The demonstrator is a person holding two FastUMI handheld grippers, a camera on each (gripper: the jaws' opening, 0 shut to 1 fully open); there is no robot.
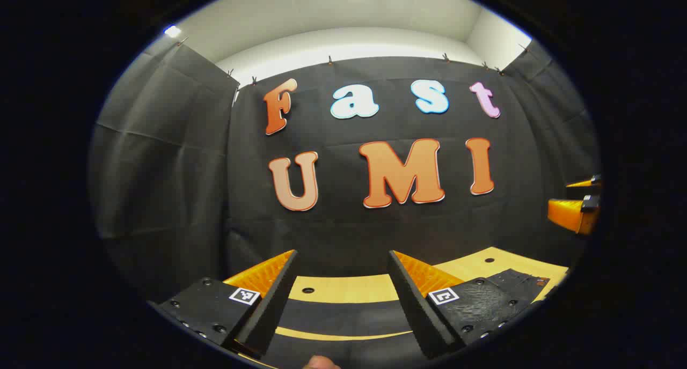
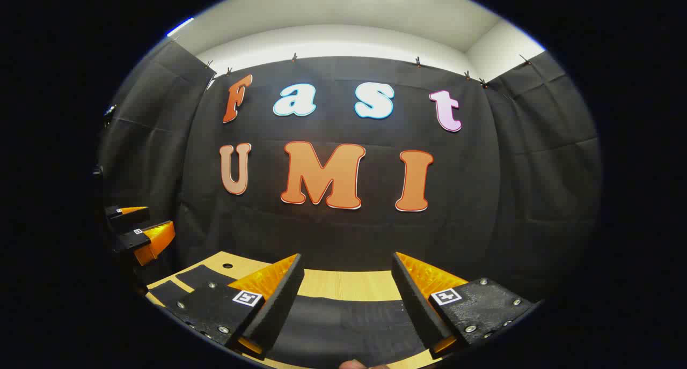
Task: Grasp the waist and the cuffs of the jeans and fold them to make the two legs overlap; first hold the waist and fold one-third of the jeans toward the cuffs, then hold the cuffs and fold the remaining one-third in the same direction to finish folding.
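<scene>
Seemingly readying to grasp, both the left gripper (image 1: 343, 275) and the right gripper (image 2: 348, 278) are hovering spread wide, holding nothing, above what are probably dark jeans (image 2: 343, 318) lying at six o'clock on the wooden table (image 2: 349, 284).

The left gripper (image 1: 343, 262) is held level, facing forward, its two fingers spread wide apart with nothing between them. The right gripper (image 2: 348, 264) is held the same way, fingers parted and empty. The two grippers sit side by side, apart from one another.
</scene>
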